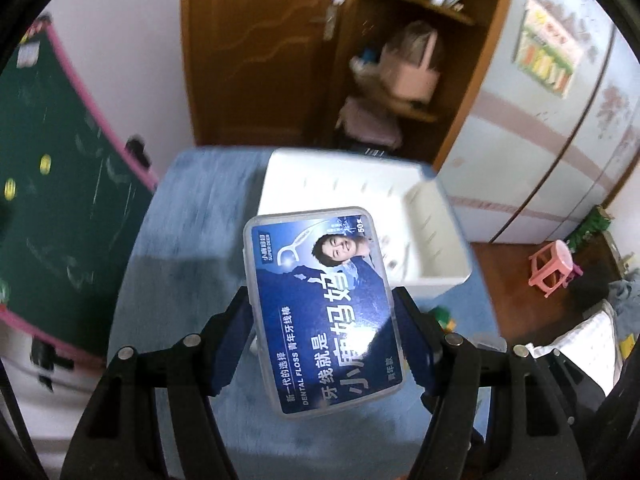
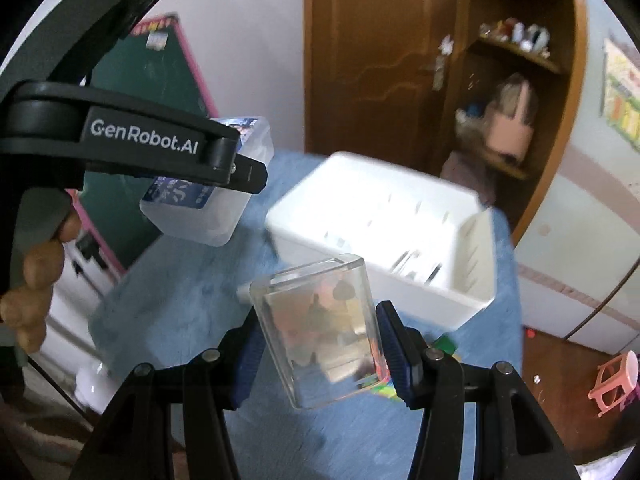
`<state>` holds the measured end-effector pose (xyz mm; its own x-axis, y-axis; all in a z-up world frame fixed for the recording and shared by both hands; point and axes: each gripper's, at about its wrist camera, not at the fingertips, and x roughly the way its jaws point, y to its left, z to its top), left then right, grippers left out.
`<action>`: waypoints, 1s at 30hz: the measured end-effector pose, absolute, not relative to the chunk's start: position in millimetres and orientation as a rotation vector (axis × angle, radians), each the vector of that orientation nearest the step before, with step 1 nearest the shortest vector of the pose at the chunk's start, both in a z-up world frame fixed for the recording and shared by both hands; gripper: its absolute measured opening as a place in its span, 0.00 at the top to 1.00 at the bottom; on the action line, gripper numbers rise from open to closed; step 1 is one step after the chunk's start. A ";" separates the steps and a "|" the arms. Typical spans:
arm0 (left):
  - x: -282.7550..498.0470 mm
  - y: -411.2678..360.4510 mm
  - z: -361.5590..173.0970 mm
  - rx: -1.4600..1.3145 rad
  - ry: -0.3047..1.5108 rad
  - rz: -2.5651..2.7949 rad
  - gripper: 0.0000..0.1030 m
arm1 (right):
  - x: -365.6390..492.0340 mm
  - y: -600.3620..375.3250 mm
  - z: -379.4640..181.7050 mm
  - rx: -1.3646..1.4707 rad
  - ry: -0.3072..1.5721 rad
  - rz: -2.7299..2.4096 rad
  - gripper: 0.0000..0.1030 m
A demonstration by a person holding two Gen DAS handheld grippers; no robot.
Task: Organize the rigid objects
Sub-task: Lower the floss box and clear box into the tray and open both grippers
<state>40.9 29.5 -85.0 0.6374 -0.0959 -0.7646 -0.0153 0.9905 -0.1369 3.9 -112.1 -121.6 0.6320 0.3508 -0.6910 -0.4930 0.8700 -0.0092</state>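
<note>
My left gripper (image 1: 322, 320) is shut on a dental floss box (image 1: 320, 304), a clear plastic case with a blue label, held above the blue table. The same box (image 2: 208, 184) shows at the upper left of the right wrist view, with the left gripper (image 2: 240, 164) clamped on it and a person's hand behind. My right gripper (image 2: 320, 336) is shut on a clear plastic box (image 2: 320, 328) with small coloured pieces inside. A white slotted basket (image 1: 432, 240) stands on the table beyond both held boxes and appears again in the right wrist view (image 2: 384, 232).
A blue cloth covers the table (image 1: 192, 216). Small green and yellow pieces (image 2: 446, 344) lie near the basket. A green chalkboard (image 1: 52, 132) leans at the left, a wooden cabinet (image 1: 256, 48) stands behind, and a pink stool (image 1: 550, 268) sits on the floor at the right.
</note>
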 end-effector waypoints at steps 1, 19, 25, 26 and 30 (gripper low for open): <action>43.8 27.9 -77.7 -0.125 0.862 -0.056 0.31 | 7.2 -113.9 -116.8 -0.193 0.733 0.480 0.47; 118.7 -3.1 -4.0 0.040 0.695 -0.192 0.30 | 103.5 -151.0 -20.2 0.011 0.592 0.226 0.47; 158.0 -4.6 -19.5 0.051 0.733 -0.206 0.30 | 151.6 -157.0 -17.5 0.073 0.627 0.141 0.47; 164.9 -4.5 -23.8 0.048 0.742 -0.207 0.30 | 158.8 -157.3 -19.3 0.077 0.635 0.131 0.47; 191.6 -3.6 -47.5 0.036 0.789 -0.204 0.30 | 181.8 -155.5 -36.4 0.095 0.688 0.099 0.47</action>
<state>191.6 -3.6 -47.5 0.6857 -0.1689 -0.7080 0.1960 0.9796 -0.0439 181.8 -155.5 -36.4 0.7681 0.1226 -0.6284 -0.0602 0.9910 0.1198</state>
